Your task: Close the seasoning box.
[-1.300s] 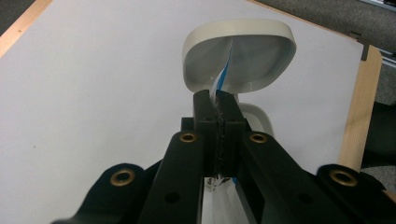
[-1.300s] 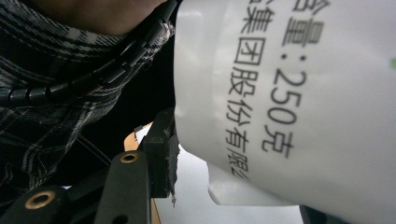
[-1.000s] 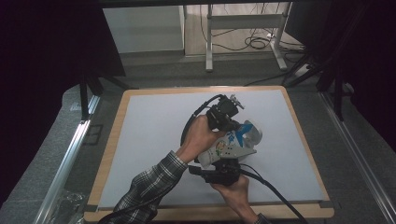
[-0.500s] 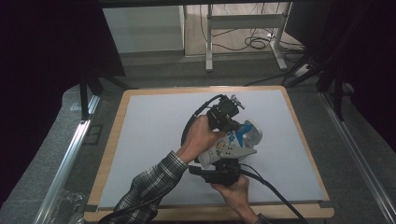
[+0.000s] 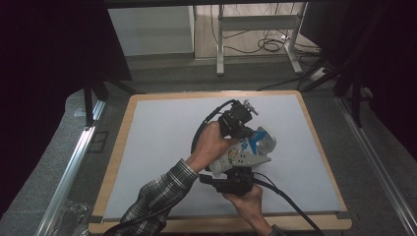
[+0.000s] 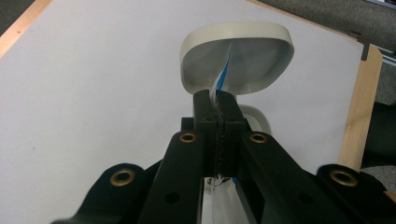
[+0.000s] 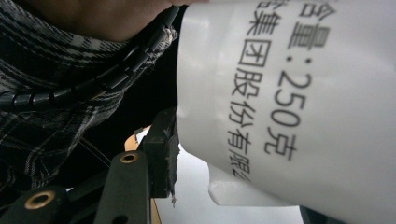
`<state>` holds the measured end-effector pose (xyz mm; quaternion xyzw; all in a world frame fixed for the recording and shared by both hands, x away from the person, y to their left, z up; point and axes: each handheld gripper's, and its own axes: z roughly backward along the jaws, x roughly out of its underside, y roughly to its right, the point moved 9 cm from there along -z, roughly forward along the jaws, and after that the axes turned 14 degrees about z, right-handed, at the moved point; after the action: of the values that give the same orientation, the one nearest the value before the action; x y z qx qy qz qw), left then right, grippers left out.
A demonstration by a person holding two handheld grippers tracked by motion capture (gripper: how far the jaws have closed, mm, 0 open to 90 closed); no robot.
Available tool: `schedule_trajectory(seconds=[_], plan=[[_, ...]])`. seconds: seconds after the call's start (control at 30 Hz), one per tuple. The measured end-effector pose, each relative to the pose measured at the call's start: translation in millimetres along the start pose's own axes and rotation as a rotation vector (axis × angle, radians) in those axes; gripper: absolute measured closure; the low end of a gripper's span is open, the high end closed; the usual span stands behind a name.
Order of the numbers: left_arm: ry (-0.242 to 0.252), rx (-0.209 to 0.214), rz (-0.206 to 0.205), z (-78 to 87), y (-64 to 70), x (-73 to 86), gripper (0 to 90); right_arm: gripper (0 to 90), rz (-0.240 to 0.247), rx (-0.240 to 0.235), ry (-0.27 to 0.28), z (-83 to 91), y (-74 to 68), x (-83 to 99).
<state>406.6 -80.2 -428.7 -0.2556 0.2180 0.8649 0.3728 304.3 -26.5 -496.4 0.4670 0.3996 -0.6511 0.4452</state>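
The white plastic pouch with blue print (image 5: 243,152) sits over the right half of the white tabletop with its pale wooden border (image 5: 147,147), about midway between the far and near edges, held up between the two grippers. The left gripper (image 5: 241,129) — black, with a cable looping back over the hand — comes in from the far side of the pouch; in the left gripper view its jaws are pressed together on a thin white and blue edge of the pouch (image 6: 222,79), and just past the tips lies the pouch's rounded cream-coloured oval rim (image 6: 238,35), with the white tabletop beyond it and a wooden corner at the right. The right gripper (image 5: 231,183) sits at the near side of the pouch, toward the near edge of the tabletop, with its cable trailing off to the near right corner. In the right gripper view the pouch (image 7: 299,102) is a white printed wall with black characters, lying against the one jaw that shows there; the other jaw is hidden behind it — so I cannot tell whether this gripper is clamped. A plaid sleeve (image 5: 157,196) covers the left forearm.
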Motion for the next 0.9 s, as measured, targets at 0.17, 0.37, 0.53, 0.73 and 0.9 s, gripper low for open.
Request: schedule_trajectory(seconds=[0.17,0.37,0.53,0.73,0.9], plan=[[-0.003,0.002,-0.001,-1.3,0.0,0.8,89.6,52.4,0.001,0.000,0.000,-0.2,0.3,0.2],[0.001,0.003,0.000,-1.4,0.4,0.4,89.6,52.5,0.004,0.001,0.000,0.4,0.5,-0.3],[0.003,0.004,0.000,-1.7,0.6,0.1,89.6,52.4,0.006,0.002,0.001,0.6,0.8,-0.5],[0.002,0.004,-0.001,-2.0,0.5,0.6,89.6,52.4,0.006,0.001,0.000,0.4,0.8,-0.2],[0.013,0.007,0.001,-1.7,0.9,0.2,89.5,52.5,0.007,0.002,-0.002,0.3,1.0,0.3]])
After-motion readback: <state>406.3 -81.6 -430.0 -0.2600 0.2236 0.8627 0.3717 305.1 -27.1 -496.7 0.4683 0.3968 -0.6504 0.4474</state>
